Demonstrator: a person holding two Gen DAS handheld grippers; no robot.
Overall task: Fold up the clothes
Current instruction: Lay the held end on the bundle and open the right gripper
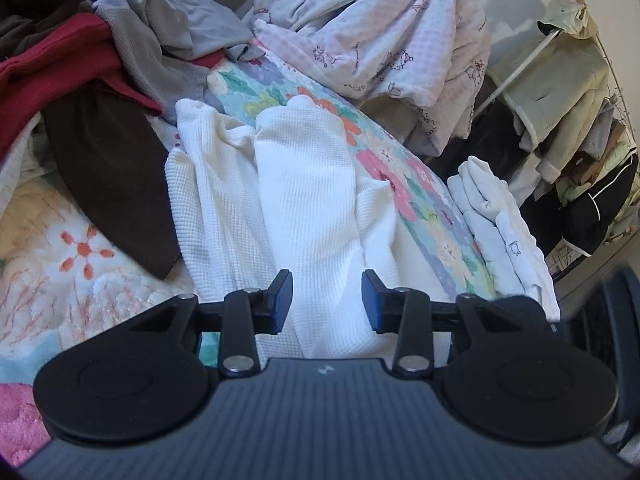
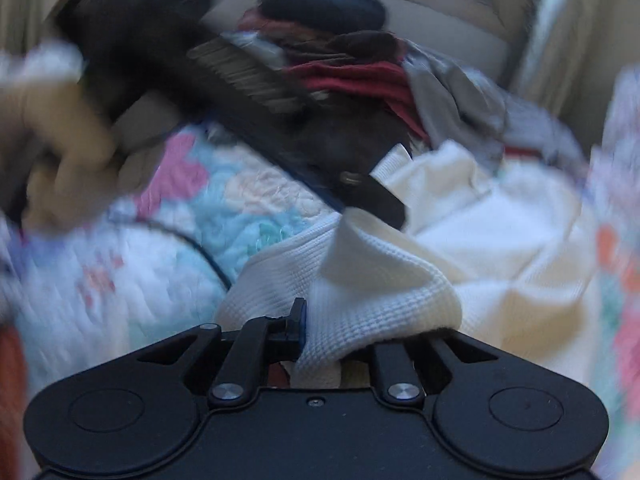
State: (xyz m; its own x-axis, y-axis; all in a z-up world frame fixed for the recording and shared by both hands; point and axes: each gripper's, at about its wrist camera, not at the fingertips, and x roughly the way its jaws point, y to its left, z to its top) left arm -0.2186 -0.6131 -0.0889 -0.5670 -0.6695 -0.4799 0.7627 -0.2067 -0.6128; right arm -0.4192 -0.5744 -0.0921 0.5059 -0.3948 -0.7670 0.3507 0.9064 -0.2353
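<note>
The waffle garment [image 1: 304, 200] lies on the quilt [image 1: 52, 280] on the bed, the clothes heap [image 1: 100, 48] behind and left, folded clothes [image 1: 500, 216] right, clothes rack [image 1: 568, 112] beyond them.

The left gripper [image 1: 326, 300] points forward and somewhat downward, its blue-padded jaws standing apart with nothing pressed between them. The right gripper [image 2: 340, 320] tilts down more steeply, jaws closed on a fold of white waffle cloth [image 2: 372, 292]. A blurred hand [image 2: 60, 152] grips the left tool's handle.
</note>
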